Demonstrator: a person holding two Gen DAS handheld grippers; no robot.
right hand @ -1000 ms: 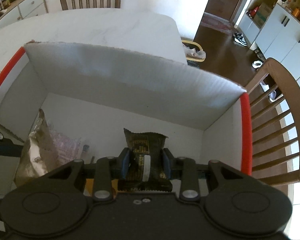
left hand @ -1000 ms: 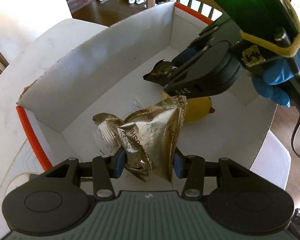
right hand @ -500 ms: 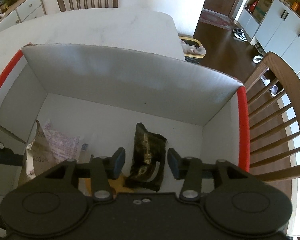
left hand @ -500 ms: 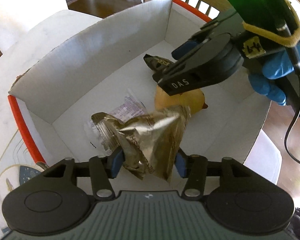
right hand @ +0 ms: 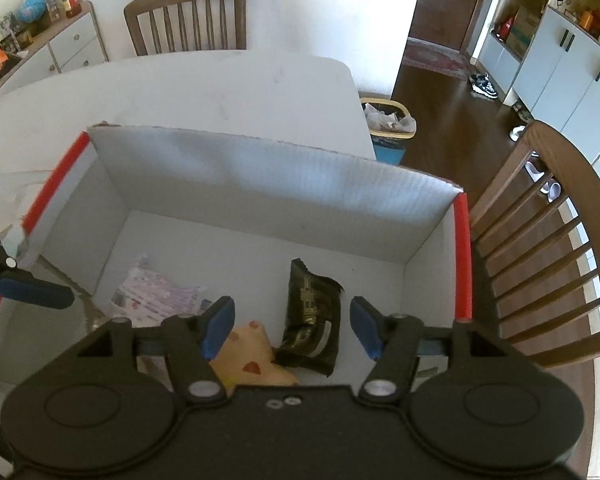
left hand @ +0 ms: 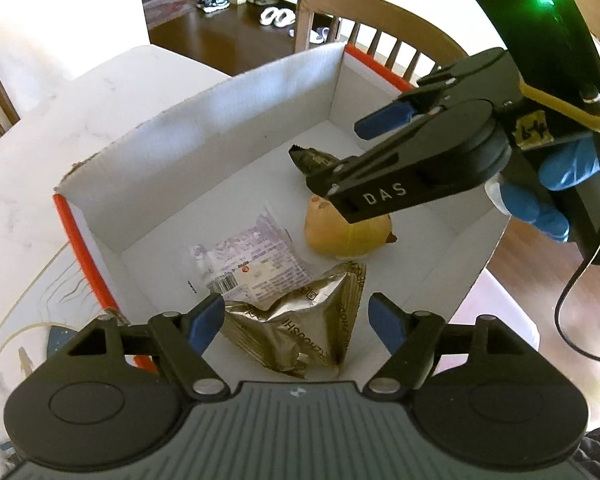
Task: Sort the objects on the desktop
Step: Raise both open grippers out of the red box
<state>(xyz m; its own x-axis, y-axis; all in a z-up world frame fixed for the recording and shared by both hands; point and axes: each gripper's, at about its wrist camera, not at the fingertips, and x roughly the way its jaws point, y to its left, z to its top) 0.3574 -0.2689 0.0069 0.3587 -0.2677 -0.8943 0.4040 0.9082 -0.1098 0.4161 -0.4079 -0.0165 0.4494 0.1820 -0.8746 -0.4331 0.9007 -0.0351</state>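
Observation:
A white cardboard box (left hand: 228, 120) with red-taped edges sits on the white table. Inside lie a gold foil packet (left hand: 300, 328), a pale printed sachet (left hand: 252, 256), a yellow soft toy (left hand: 340, 232) and a dark snack bar wrapper (left hand: 312, 158). My left gripper (left hand: 296, 322) is open above the gold packet, which lies loose on the box floor. My right gripper (right hand: 292, 326) is open above the dark wrapper (right hand: 312, 320) and the yellow toy (right hand: 252, 352); it also shows in the left wrist view (left hand: 384, 120). The box (right hand: 260, 168) and the sachet (right hand: 156, 292) show in the right wrist view.
Wooden chairs stand beyond the box (right hand: 540, 260) and at the far side of the table (right hand: 188, 20). A small bin (right hand: 388, 128) sits on the dark floor by the table's end. White table top (right hand: 200, 88) extends behind the box.
Both grippers have opened. The left let go of the gold packet and the right let go of the dark wrapper; both now lie in the box, and both grippers have risen.

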